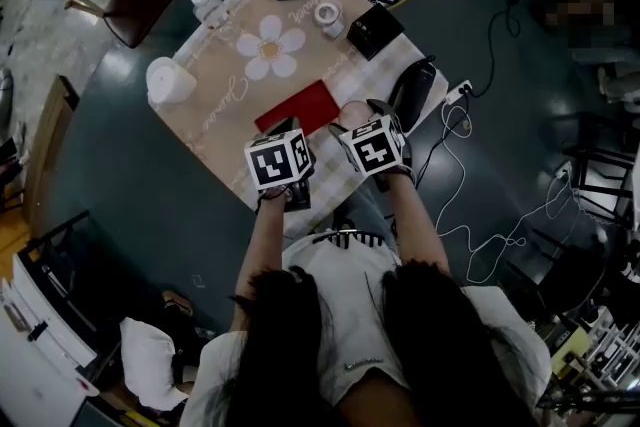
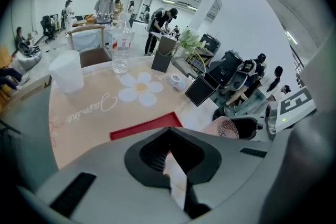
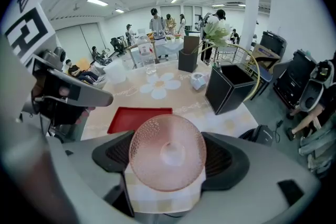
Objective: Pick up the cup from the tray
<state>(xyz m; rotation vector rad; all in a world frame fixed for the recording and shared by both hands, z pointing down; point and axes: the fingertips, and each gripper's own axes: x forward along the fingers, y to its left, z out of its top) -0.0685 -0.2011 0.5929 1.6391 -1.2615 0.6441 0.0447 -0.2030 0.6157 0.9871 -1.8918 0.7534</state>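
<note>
**A:** Starting with the right gripper [image 3: 167, 165]: its own view is showing both jaws pressing on the cup [image 3: 167, 150], one on each side.

**B:** The head view isn't giving that. The marker cubes are covering the jaws from above.

**A:** Which way is the cup pointing?

**B:** It's lying on its side. A round dimpled end is facing back along the jaws toward the holder, and the long axis is running forward, away from the person. I can't tell whether that end is the mouth or the base.

**A:** The left gripper view is catching it obliquely, pink, at the tip of the right gripper's jaws.

**B:** And the left gripper [image 2: 170, 165]?

**A:** Its jaws are sitting nearly together, gripping nothing. Only a sliver of pale cloth is showing between them.

**B:** The cup is hanging off the red tray [image 3: 139, 119], on its near side, over checked cloth at the table [image 1: 215, 110] edge. The tray is lying just beyond it. Further out, a black box [image 3: 231, 89] is standing to the right.
</note>
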